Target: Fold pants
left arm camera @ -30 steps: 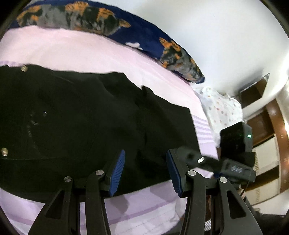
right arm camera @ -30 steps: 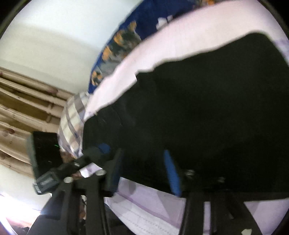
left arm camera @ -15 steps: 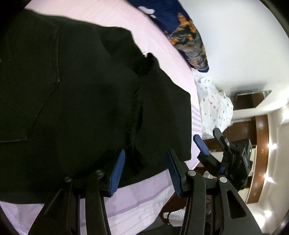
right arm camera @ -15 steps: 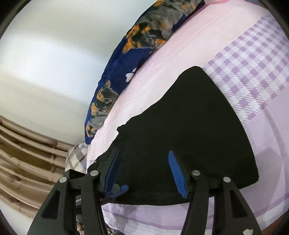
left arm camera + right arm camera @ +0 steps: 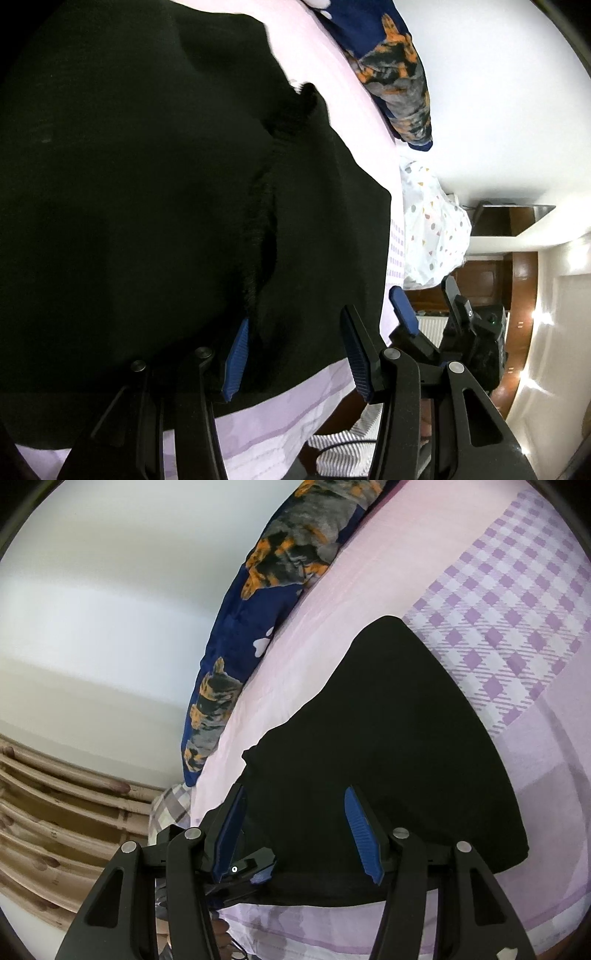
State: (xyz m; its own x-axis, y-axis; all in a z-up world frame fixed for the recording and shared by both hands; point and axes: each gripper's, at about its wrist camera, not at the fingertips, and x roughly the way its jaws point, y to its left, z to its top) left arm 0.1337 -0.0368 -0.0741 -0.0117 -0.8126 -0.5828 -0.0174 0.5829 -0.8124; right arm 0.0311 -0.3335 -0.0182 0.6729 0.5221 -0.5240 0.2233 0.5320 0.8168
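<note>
The black pants [image 5: 147,192] lie flat on the pink and lilac bed sheet [image 5: 280,421]; a raised seam runs down their middle. In the right wrist view the pants [image 5: 388,760] show a folded end with a corner pointing away. My left gripper [image 5: 295,354] is open and empty, hovering over the near edge of the pants. My right gripper [image 5: 295,834] is open and empty, just above the near hem. The right gripper also shows in the left wrist view [image 5: 424,314], beside the bed edge.
A blue pillow with orange and grey animal print [image 5: 266,602] lies along the far side of the bed by the white wall. A white dotted cloth [image 5: 432,229] lies past the bed end. Wooden slats [image 5: 55,819] stand to the left.
Both grippers have swung round: the left wrist view now looks closer along the pants toward the bed end, and the right wrist view has pulled back from the cloth. Both grippers stay open.
</note>
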